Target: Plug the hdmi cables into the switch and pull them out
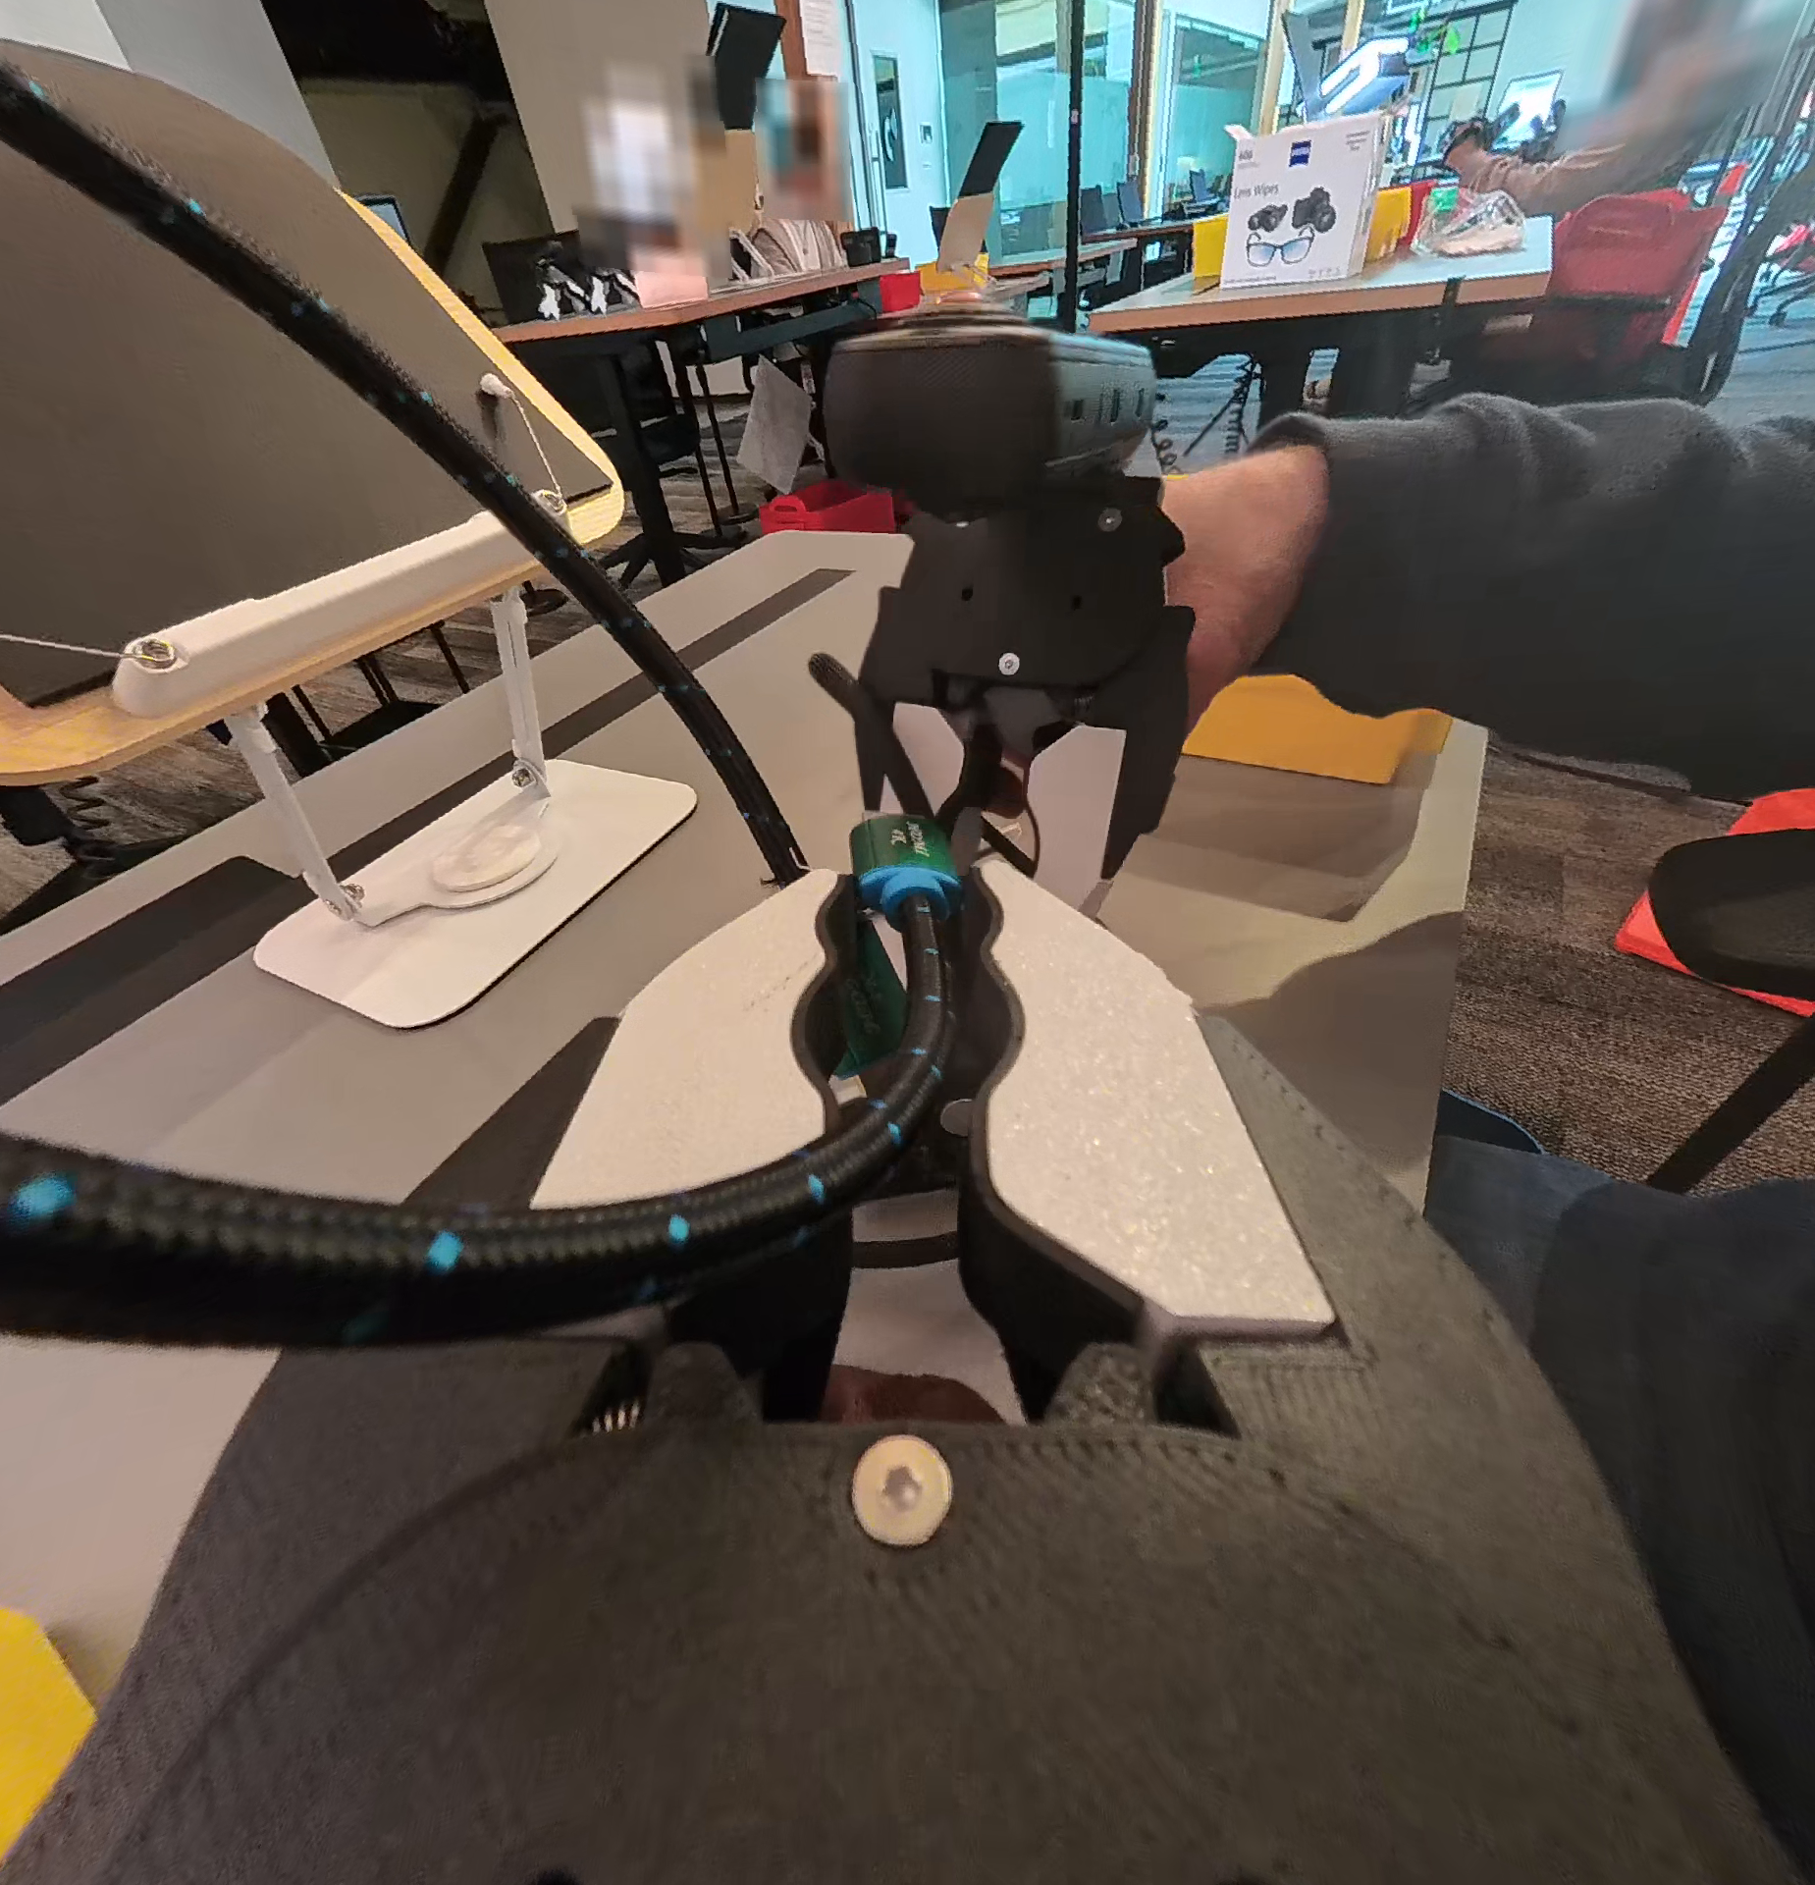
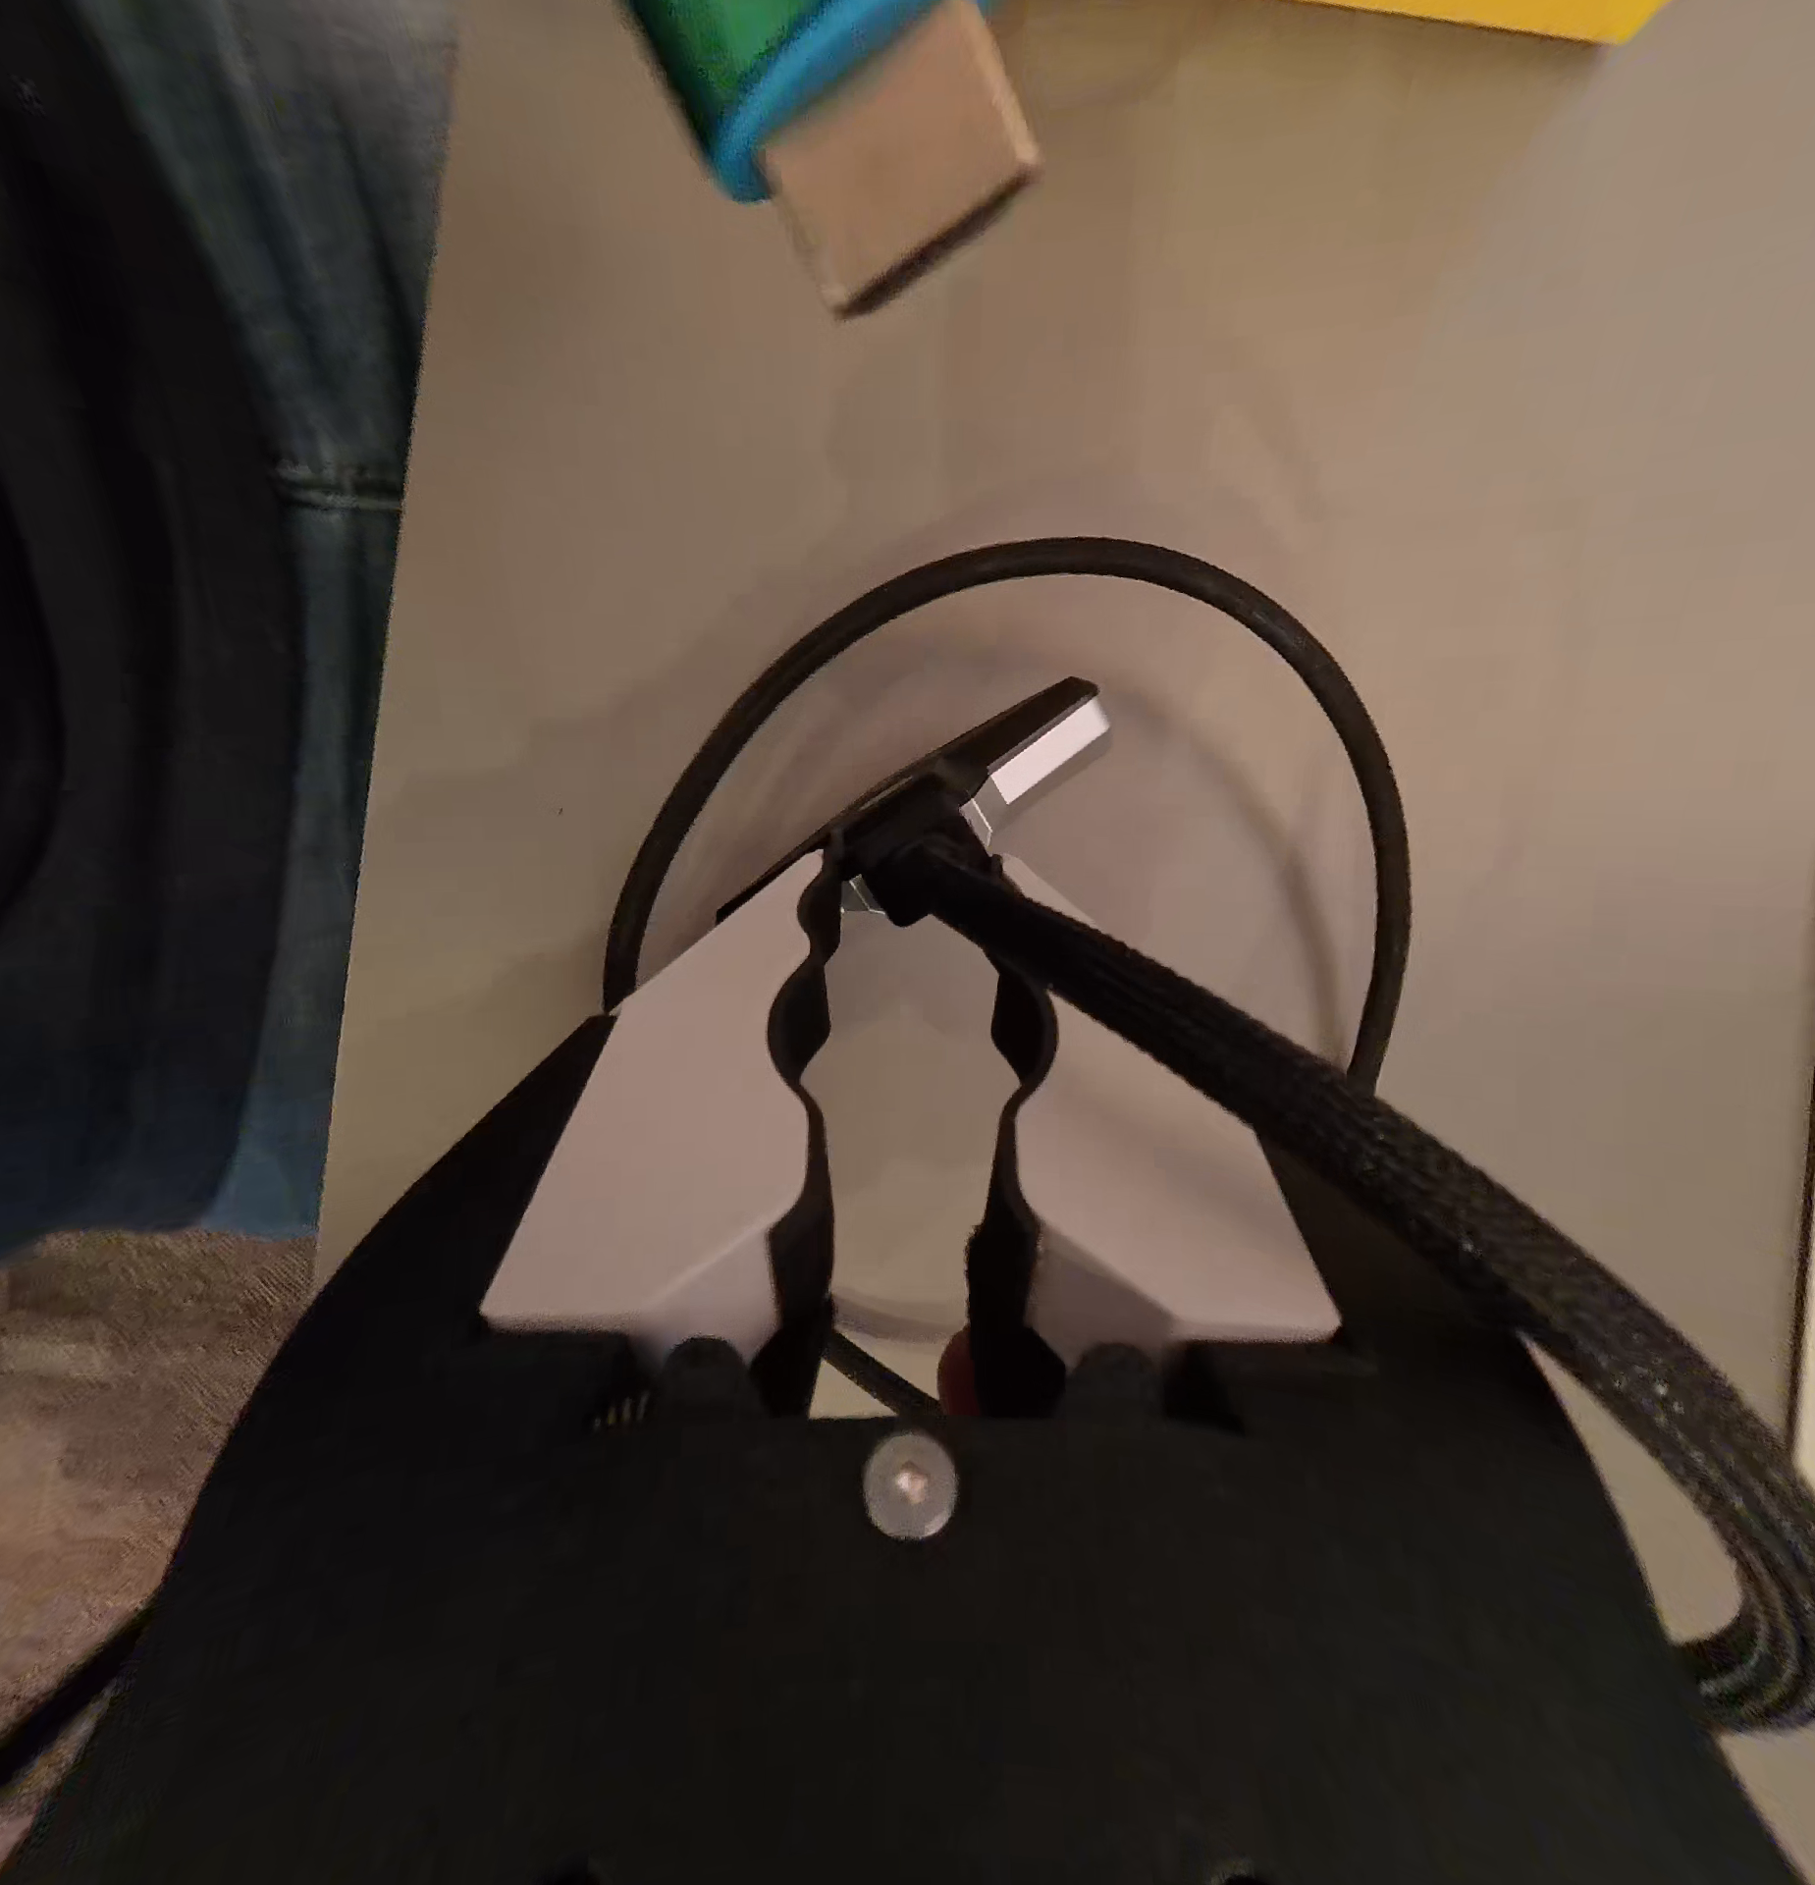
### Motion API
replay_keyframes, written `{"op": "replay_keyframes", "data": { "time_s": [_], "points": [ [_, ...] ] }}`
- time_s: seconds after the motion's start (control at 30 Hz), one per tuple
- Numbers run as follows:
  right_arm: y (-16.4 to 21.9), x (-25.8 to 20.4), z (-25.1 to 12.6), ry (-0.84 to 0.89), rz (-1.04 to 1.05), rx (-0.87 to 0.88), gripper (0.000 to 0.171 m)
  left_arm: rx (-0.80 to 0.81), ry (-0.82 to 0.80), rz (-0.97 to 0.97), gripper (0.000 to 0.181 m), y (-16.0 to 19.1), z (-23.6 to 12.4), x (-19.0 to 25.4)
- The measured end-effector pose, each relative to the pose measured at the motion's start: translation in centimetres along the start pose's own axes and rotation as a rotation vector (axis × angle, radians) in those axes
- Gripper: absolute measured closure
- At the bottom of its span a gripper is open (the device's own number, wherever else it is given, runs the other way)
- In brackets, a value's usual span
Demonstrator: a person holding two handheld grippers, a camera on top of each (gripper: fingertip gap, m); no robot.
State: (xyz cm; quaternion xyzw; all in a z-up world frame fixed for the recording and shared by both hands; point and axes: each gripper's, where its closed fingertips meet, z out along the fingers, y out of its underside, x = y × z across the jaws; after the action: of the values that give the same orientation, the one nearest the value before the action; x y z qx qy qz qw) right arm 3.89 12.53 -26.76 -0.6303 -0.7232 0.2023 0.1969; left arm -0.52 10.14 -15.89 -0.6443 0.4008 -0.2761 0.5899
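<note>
My left gripper is shut on the green HDMI plug with a blue collar. Its black braided cable with blue flecks loops off to the left. My right gripper is shut on the small silver and black switch, held just above the table. A flat black braided cable leaves the switch to the lower right. The plug's bare metal tip hangs at the top of the right wrist view, apart from the switch. The right gripper faces my left one just beyond the plug.
A white stand carrying a tilted wooden board sits on the grey table at the left. A thin black cable loops on the table under the switch. A yellow box stands behind the right gripper. A person's jeans are at the left.
</note>
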Motion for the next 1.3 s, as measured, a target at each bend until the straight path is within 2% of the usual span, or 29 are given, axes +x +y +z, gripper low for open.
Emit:
{"op": "replay_keyframes", "data": {
  "time_s": [0.23, 0.37, 0.6, 0.77, 0.97, 1.1, 1.23, 1.3],
  "points": [
    [0.0, 0.2, 0.1, 0.119, 0.206, 0.031, 0.145, -0.075, -0.042, -0.025, 0.162, 2.2, 0.6, -0.6],
    [0.2, 0.2, -0.1, 0.144, 0.255, 0.041, 0.145, -0.121, -0.058, -0.071, 0.162, 3.9, 1.4, -0.4],
    [0.1, -0.3, 0.2, 0.123, 0.286, 0.104, 0.145, -0.284, -0.140, -0.126, 0.162, 8.9, 3.3, -0.5],
    [-0.2, -0.5, 0.5, 0.131, 0.178, 0.119, 0.143, -0.353, -0.151, -0.144, 0.162, 11.0, 3.9, -0.8],
    [-0.8, -0.1, 0.8, 0.105, 0.062, 0.128, 0.142, -0.346, -0.144, -0.171, 0.162, 11.3, 4.0, -1.3],
    [-0.2, 0.1, 1.9, 0.077, 0.000, 0.069, 0.133, -0.357, -0.127, -0.167, 0.162, 11.6, 4.1, -1.0],
    [0.3, 0.0, 1.7, 0.036, -0.024, 0.059, 0.137, -0.361, -0.122, -0.156, 0.162, 11.6, 4.2, -0.9],
    [0.5, -0.5, 1.6, -0.004, -0.045, 0.046, 0.130, -0.363, -0.122, -0.155, 0.162, 11.6, 4.2, -1.0]
  ]
}}
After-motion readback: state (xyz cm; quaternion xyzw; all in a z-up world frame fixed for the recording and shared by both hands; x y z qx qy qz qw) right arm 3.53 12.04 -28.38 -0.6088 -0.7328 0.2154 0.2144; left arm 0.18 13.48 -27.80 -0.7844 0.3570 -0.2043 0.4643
